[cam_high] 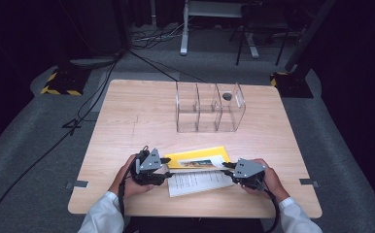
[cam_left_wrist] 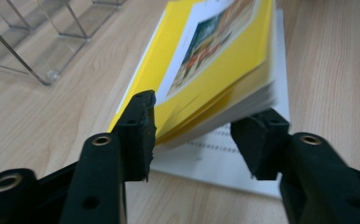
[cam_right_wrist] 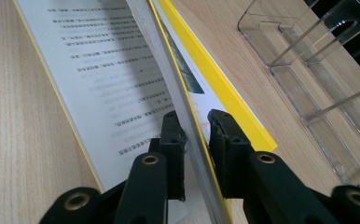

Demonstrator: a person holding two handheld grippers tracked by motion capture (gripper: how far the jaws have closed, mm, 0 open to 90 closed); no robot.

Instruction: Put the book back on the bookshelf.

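Observation:
A yellow book (cam_high: 197,158) lies open near the table's front edge, with a white printed page (cam_high: 195,182) flat on the wood. Its cover and block of pages stand raised at a slant. My left gripper (cam_high: 167,167) is at the book's left end. In the left gripper view the left gripper (cam_left_wrist: 197,135) is open, with the corner of the yellow book (cam_left_wrist: 215,51) between its jaws and the right pad clear of the pages. In the right gripper view my right gripper (cam_right_wrist: 197,135) is shut on the edge of the raised page block (cam_right_wrist: 169,70), above the printed page (cam_right_wrist: 99,60).
A clear plastic organizer (cam_high: 210,109) with three upright compartments stands on the wooden table (cam_high: 127,116) behind the book; a small dark object (cam_high: 227,96) sits at its right compartment. The clear organizer (cam_right_wrist: 318,70) is close to the book's far side. Cables and stands lie on the floor beyond.

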